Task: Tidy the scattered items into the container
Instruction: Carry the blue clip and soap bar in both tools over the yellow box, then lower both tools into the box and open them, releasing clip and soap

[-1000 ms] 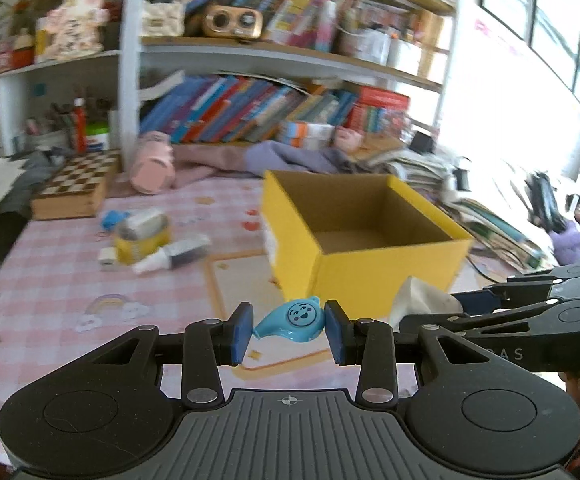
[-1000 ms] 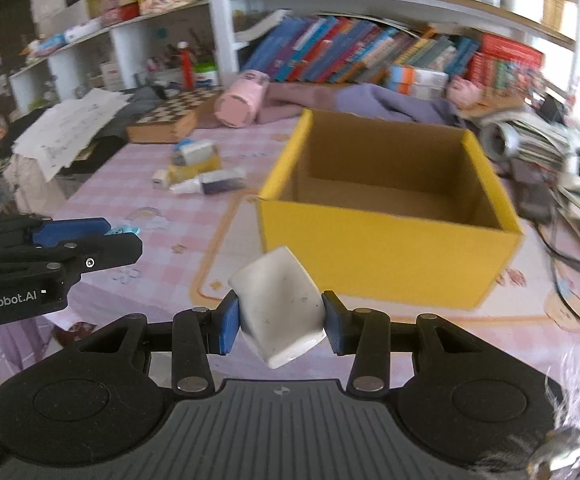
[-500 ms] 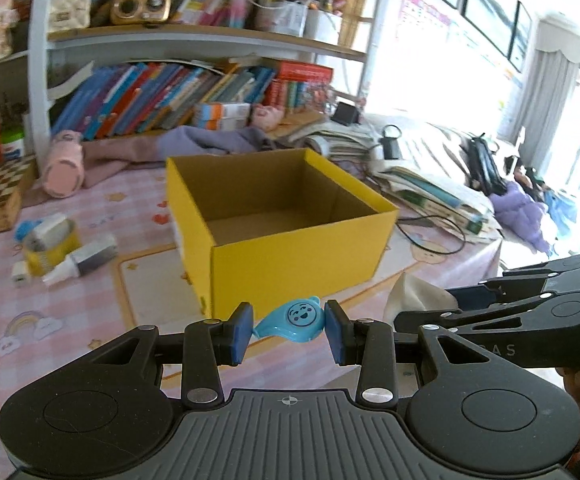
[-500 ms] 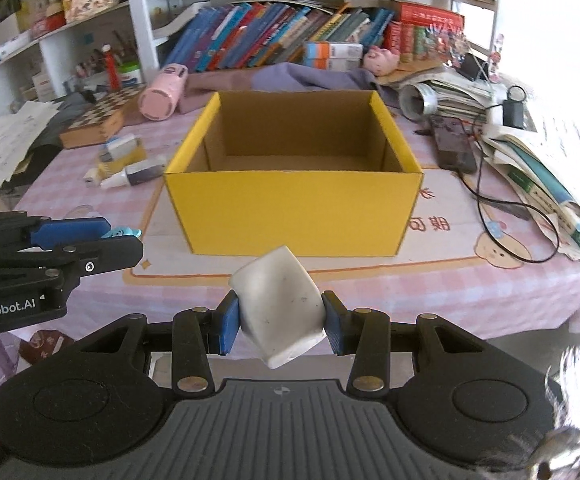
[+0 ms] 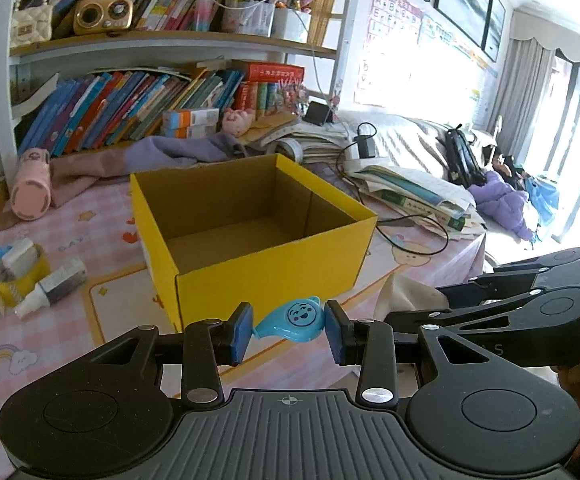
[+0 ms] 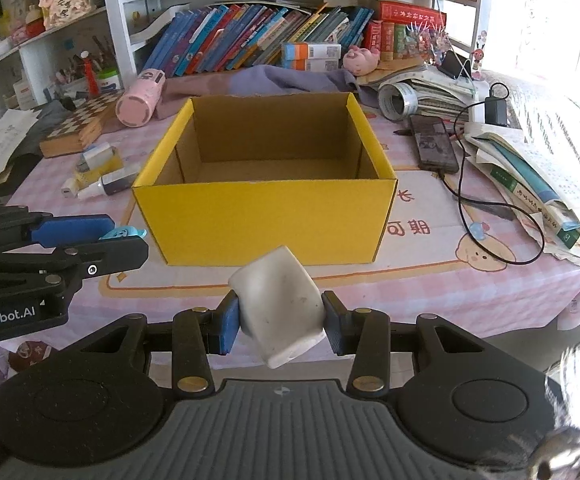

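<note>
Two grippers are seen in front of the near wall of a yellow cardboard box (image 6: 265, 216), each clamped on one item. The left gripper (image 5: 289, 330) is closed on a small blue whistle (image 5: 296, 320) with a smiling face printed on it; the whistle is pinched between the blue pads (image 5: 241, 334) and is carried above the near edge of the table (image 6: 450, 280). The right gripper (image 6: 277, 322) is closed on a white rounded block (image 6: 279, 304), which is tilted between its pads and bears a few dark specks. In the right wrist view, the left gripper is seen at the left edge, just left of the box's near left corner, with the whistle's blue tip showing past its finger.

The box stands open at the top on a pink checked cloth, and no item is seen on its brown floor. To the left of the box, a cluster of small items (image 6: 97, 172) lies on the cloth, among them a yellow-and-white pack and a white dropper bottle with a dark label. Farther left and far, a chessboard case (image 6: 79, 128) and a pink cylindrical cup (image 6: 139, 98) on its side are seen. To the right of the box, a dark phone (image 6: 434, 148), a black cable and a pile of books (image 6: 538, 176) are laid out. Shelves of books (image 6: 249, 36) fill the far side.
</note>
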A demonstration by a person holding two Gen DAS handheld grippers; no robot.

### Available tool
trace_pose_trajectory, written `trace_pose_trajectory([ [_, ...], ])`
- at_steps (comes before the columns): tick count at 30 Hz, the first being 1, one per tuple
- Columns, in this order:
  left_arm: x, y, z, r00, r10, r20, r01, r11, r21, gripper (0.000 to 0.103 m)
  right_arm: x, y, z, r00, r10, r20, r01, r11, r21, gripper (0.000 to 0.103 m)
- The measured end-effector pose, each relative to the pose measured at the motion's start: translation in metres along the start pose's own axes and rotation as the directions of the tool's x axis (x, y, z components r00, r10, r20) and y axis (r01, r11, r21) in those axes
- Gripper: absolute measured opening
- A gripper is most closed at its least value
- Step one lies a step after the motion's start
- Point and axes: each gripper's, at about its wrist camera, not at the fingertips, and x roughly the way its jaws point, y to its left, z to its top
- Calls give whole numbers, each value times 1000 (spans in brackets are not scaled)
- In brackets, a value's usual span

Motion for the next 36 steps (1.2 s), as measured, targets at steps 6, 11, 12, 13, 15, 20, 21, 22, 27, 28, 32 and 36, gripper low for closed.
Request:
trace_pose_trajectory([
  [6, 6, 2, 8, 1000, -14, 9, 14, 1000, -1, 37, 3, -2, 8, 1000, -4, 14, 4, 1000, -13, 40],
  [11, 11, 6, 19, 999, -16, 28, 16, 1000, 5, 37, 4, -3, 19, 999, 0, 45, 1, 1000, -28, 40],
  [12, 12, 7, 21, 999, -13, 33, 13, 1000, 7, 37, 5, -3, 22, 999, 1, 49, 1, 999, -32, 40],
  [13, 13, 7, 23, 999, -10, 37, 10, 1000, 10, 37, 6, -3, 25, 999, 3, 54, -1, 999, -34, 40],
  [15, 15, 8, 27, 999, -5, 46, 4, 1000, 17, 37, 9, -4, 30, 998, 7, 62, -5, 999, -39, 40],
  [20, 22, 13, 39, 998, 9, 68, -11, 999, 30, 37, 15, -7, 46, 995, 15, 95, -10, 998, -54, 40],
  [21, 24, 14, 42, 997, 13, 73, -15, 999, 32, 37, 16, -8, 49, 995, 16, 102, -10, 998, -59, 40],
  [22, 25, 15, 44, 997, 17, 78, -19, 999, 33, 37, 18, -8, 53, 994, 19, 110, -12, 998, -64, 40],
  [27, 38, 21, 56, 995, 42, 94, -44, 999, 23, 37, 34, -14, 74, 992, 42, 120, -30, 995, -95, 40],
  [28, 42, 22, 59, 994, 47, 95, -49, 999, 21, 37, 39, -15, 79, 992, 48, 120, -35, 994, -103, 40],
  [32, 59, 29, 67, 993, 75, 90, -76, 997, 7, 37, 58, -20, 96, 991, 67, 114, -51, 989, -139, 40],
  [36, 79, 34, 74, 992, 106, 72, -107, 994, 9, 37, 85, -23, 109, 993, 87, 81, -70, 979, -193, 40],
])
